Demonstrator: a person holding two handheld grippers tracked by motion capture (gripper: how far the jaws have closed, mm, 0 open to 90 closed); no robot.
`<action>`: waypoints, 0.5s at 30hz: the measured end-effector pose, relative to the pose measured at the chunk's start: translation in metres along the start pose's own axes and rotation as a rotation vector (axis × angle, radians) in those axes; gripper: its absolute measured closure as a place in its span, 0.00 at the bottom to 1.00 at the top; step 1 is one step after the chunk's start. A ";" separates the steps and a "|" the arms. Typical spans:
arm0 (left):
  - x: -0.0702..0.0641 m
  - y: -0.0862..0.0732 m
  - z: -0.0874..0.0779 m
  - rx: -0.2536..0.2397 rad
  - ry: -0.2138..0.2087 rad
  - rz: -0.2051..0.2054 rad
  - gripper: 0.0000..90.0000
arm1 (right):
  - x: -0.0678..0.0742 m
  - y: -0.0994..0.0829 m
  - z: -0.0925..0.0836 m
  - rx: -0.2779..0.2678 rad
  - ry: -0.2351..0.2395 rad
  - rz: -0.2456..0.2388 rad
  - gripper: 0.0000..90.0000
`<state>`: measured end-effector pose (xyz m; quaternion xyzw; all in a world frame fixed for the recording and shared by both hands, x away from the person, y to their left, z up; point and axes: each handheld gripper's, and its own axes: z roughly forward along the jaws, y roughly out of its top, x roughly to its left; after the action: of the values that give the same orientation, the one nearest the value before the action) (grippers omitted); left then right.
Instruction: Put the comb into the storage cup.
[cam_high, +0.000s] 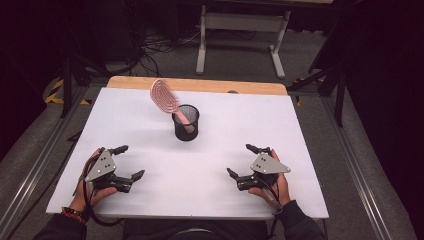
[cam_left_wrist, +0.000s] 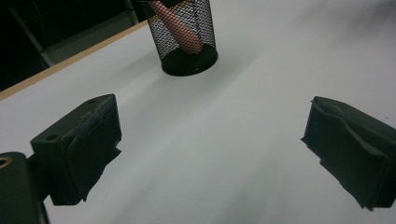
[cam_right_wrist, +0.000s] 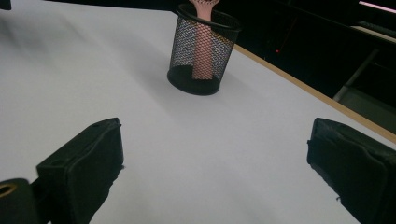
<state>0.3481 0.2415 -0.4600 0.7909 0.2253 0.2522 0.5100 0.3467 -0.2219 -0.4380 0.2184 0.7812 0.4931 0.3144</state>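
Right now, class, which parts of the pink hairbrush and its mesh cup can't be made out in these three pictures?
- pink hairbrush head: cut off by the top edge in both gripper views.
- Brush handle's lower end: veiled by the black mesh cup in the right gripper view; hidden by the cup wall in the high view.
- Cup rim: cut off by the top edge in the left gripper view.

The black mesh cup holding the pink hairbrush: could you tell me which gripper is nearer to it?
Left, narrowly. The left gripper sits below and left of the mesh cup; the right gripper sits below and right of it. Both are open and apart from the cup.
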 end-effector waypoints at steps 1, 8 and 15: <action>-0.001 0.000 0.000 0.002 -0.001 0.000 0.05 | 0.000 0.000 0.000 -0.007 0.002 0.004 0.05; -0.003 0.000 0.001 0.002 -0.011 0.013 0.05 | 0.003 0.000 0.001 -0.012 -0.004 -0.004 0.06; -0.002 0.000 0.002 0.006 -0.015 0.010 0.06 | 0.003 -0.003 0.004 -0.001 0.006 0.003 0.06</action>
<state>0.3479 0.2388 -0.4610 0.7954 0.2182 0.2479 0.5082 0.3472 -0.2187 -0.4430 0.2177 0.7816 0.4947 0.3114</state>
